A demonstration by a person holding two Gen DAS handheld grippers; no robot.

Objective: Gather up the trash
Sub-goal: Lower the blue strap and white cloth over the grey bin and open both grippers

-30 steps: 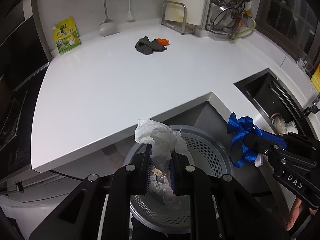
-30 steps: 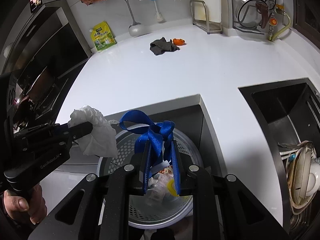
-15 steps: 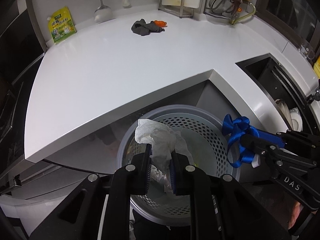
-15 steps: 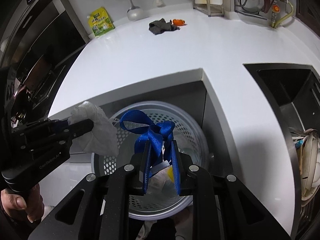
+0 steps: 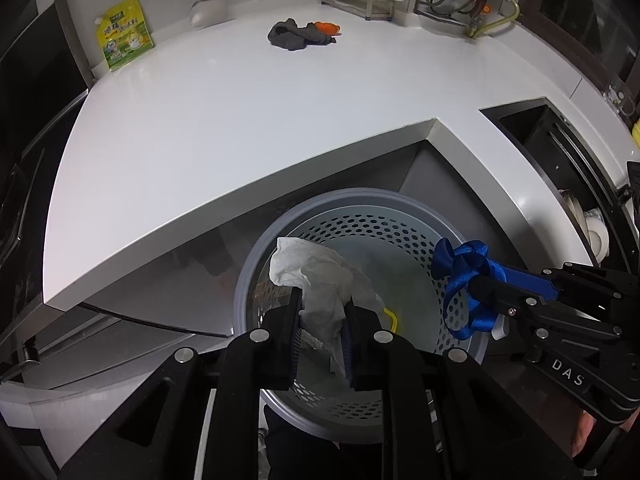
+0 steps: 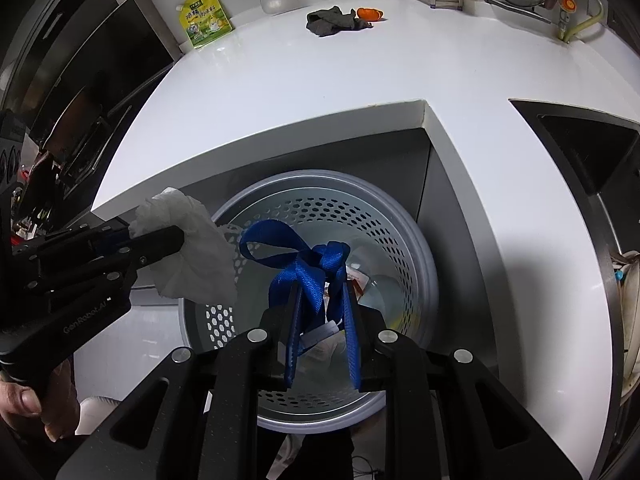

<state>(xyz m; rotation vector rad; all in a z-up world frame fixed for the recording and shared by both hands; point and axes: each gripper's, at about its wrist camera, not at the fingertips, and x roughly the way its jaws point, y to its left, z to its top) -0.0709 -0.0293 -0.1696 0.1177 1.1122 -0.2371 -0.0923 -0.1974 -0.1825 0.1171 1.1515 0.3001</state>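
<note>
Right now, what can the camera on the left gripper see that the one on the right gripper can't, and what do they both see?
Only the left wrist view shows the white plates in the sink and the right gripper from the side, shut on the blue ribbon.

Only the right wrist view shows the person's left hand, the dark appliances at the left, and the wrappers at the bin's bottom.

Both show the perforated bin, the crumpled tissue in the left gripper, the white counter, the grey cloth and the yellow-green pouch.
</note>
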